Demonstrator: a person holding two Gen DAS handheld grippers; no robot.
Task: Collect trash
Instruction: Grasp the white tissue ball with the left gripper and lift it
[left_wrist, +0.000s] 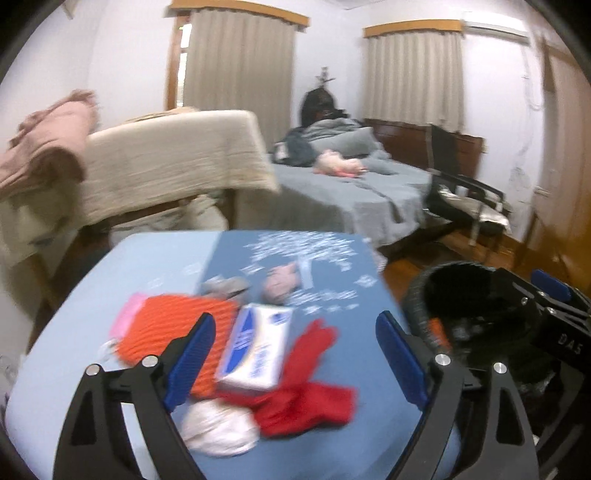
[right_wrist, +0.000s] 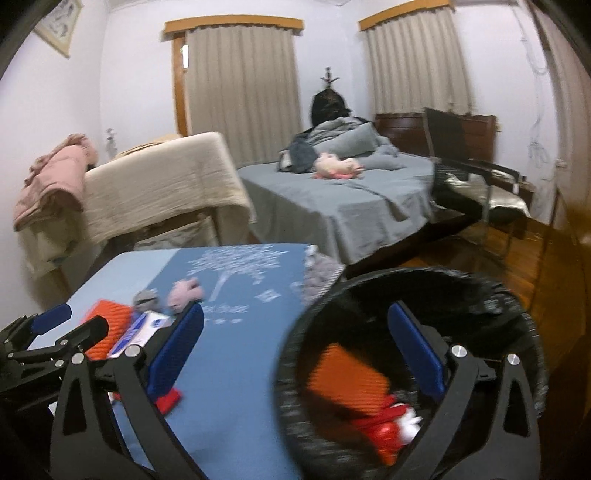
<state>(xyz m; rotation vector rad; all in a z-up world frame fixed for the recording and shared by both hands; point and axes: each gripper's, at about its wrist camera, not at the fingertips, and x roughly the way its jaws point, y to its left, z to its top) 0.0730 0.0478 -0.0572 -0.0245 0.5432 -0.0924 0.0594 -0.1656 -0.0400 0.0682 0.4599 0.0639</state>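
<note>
Hovering wide open, the left claw (left_wrist: 295, 354) framed the white box (left_wrist: 255, 350); right claw (right_wrist: 295, 350) gaped, empty, over the black bin (right_wrist: 517, 310).

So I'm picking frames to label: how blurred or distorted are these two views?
Left wrist view: motion smear on the white box and red cloth; room edges bow. Right wrist view: the black bin rim streaks, curtains bend, corners vignette.

Left gripper (left_wrist: 295, 360) is showing black linkage arms, ribbed blue pads, silver pivot screws. Right gripper (right_wrist: 295, 354) is matching; white "DAS" lettering is showing on its body at 3 o'clock in the left view.
</note>
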